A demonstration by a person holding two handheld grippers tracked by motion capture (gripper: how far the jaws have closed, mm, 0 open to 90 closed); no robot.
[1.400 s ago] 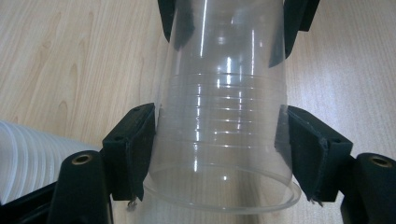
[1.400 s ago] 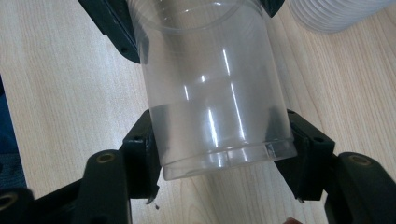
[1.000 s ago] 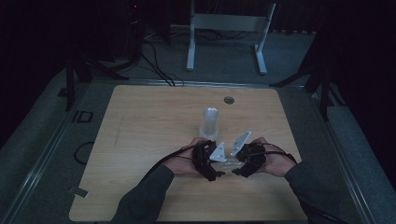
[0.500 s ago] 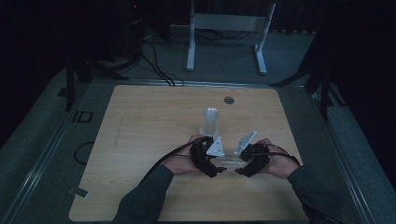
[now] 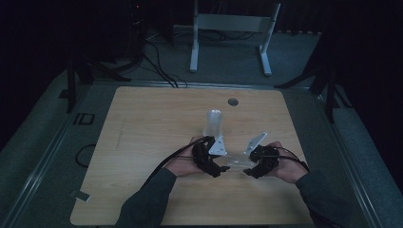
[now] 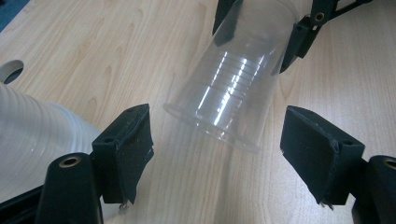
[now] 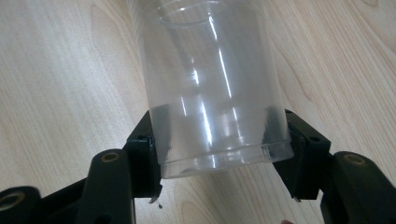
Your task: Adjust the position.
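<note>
We hold a clear plastic cup [image 7: 212, 88] on its side low over the bench [image 5: 142, 123]: our right gripper [image 7: 219, 154] pinches one end so the other faces our left gripper [image 6: 217, 149], whose jaws have just been closing yet stand apart, the cup beyond them untouched, likely for a handover, beside a stack of cups [image 5: 213, 122]
</note>
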